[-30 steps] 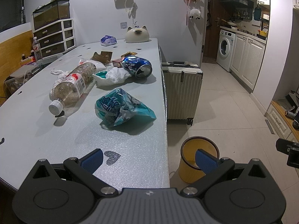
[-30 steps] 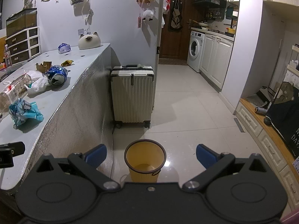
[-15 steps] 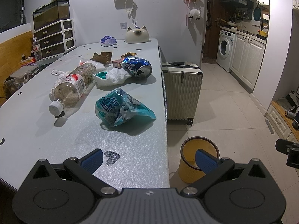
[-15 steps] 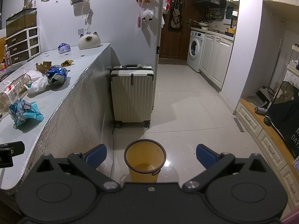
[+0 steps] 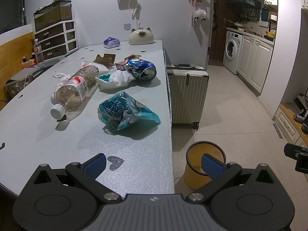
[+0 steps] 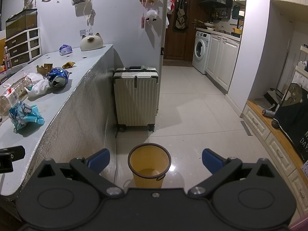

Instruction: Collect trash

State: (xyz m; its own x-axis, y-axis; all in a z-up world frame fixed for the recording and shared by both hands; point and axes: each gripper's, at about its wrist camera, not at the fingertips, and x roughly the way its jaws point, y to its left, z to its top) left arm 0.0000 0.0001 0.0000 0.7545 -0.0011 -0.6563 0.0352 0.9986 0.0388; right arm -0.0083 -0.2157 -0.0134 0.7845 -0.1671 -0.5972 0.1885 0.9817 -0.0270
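Right tool (image 6: 155, 158) spread wide, gripping nothing, above round yellow plastic bin (image 6: 149, 168) on tiled floor. Left of it, grey surface (image 6: 63, 98) carrying crumpled teal wrapper (image 6: 24, 114) and crushed blue can (image 6: 58, 78).

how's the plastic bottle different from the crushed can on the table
The plastic bottle is clear, long and keeps its shape, with a white cap on; the crushed can is blue metal, shorter and dented. The bottle's cap end points toward the left gripper's camera, and the can's top end faces much the same way. The bottle looks grimy inside; the can's contents can't be seen. Both lie on their sides on the table, untouched, near the white crumpled wrapper.
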